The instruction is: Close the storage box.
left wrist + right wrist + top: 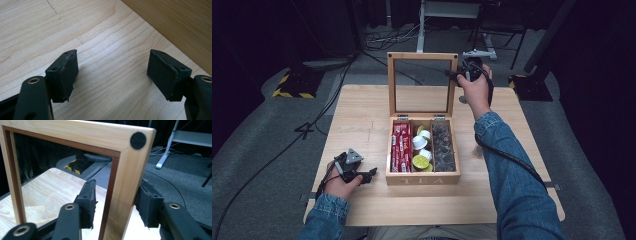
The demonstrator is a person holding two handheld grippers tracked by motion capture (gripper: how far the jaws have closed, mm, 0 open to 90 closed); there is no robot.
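Observation:
A wooden tea box (pixel 422 179) marked TEA stands mid-table with its glass-paned lid (pixel 422 57) raised upright. Red packets (pixel 401 147) fill its left compartment, white and lime capsules (pixel 421 148) the middle one, and dark capsules (pixel 443 146) the right one. My right gripper (pixel 458 75) is at the lid's upper right corner. In the right gripper view the lid's side rail (pixel 125 185) stands between the jaws of the right gripper (pixel 116 202), with a gap beside the left pad (pixel 90 202). My left gripper (pixel 371 175) rests open on the table (pixel 362 115) beside the box's left wall (pixel 175 22); nothing lies between the jaws of the left gripper (pixel 112 72).
A black felt dot (pixel 138 140) marks the lid's corner. Cables (pixel 327 100) run over the grey floor, a yellow-black striped base (pixel 292 87) sits at the far left, and a white desk frame (pixel 452 30) stands behind the table.

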